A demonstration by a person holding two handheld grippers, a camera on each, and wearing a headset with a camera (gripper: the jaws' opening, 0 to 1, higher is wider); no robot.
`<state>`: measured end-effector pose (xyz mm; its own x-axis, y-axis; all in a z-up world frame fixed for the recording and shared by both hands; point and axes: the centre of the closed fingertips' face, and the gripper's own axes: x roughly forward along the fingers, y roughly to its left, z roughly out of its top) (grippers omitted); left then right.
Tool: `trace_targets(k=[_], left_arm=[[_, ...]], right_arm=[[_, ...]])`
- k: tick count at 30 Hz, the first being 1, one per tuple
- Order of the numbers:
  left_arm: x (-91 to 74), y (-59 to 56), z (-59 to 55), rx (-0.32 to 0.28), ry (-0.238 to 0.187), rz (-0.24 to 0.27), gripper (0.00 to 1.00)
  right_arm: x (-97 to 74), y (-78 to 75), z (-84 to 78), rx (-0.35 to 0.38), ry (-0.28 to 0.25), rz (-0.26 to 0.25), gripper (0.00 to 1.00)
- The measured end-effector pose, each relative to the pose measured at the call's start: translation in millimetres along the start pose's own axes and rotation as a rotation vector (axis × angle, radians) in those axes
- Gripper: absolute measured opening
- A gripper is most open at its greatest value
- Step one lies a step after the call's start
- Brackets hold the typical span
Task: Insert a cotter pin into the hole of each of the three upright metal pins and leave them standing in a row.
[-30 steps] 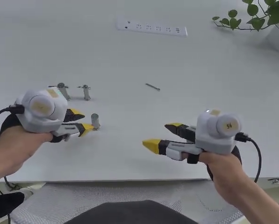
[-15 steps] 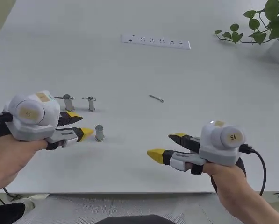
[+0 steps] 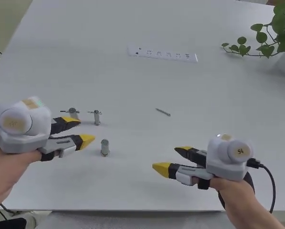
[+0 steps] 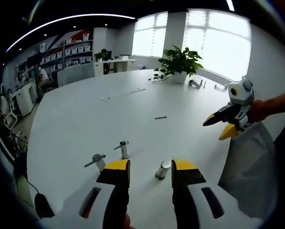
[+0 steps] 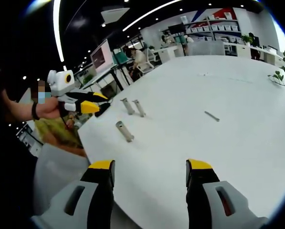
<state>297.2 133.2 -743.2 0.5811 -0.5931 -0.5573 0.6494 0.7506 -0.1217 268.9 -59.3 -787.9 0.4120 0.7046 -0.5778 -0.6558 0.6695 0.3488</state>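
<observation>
Left gripper (image 3: 85, 130) has drawn back from the bare pin (image 3: 104, 147), fingers (image 3: 86, 139) apart.

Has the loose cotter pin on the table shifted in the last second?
No. The cotter pin keeps the same offset from the power strip; the head camera tilted, not the pin.

1. The head view is bright and evenly lit, and the white table (image 3: 132, 71) looks pale and uniform.
2. The nearest metal pin (image 3: 104, 147) casts only a faint, soft shadow, and focus is sharp across the tabletop.
3. In the left gripper view, daylight through the far windows (image 4: 218, 40) blows out to white.
4. In the right gripper view, a ceiling light strip (image 5: 57, 28) glows against a dim room.
5. Both gripper views bend straight lines strongly towards their edges.
</observation>
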Motion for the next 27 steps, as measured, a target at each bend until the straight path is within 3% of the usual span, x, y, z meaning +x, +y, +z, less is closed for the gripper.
trace_targets(k=[11, 27], left_arm=[[-10.1, 0.1, 4.3, -0.023, -0.026, 0.019, 0.37], [-21.2, 0.0, 4.2, -0.036, -0.038, 0.035, 0.37]], right_arm=[[4.4, -10.1, 1.7, -0.013, 0.02, -0.009, 0.62], [25.9, -60.0, 20.5, -0.091, 0.111, -0.062, 0.54]])
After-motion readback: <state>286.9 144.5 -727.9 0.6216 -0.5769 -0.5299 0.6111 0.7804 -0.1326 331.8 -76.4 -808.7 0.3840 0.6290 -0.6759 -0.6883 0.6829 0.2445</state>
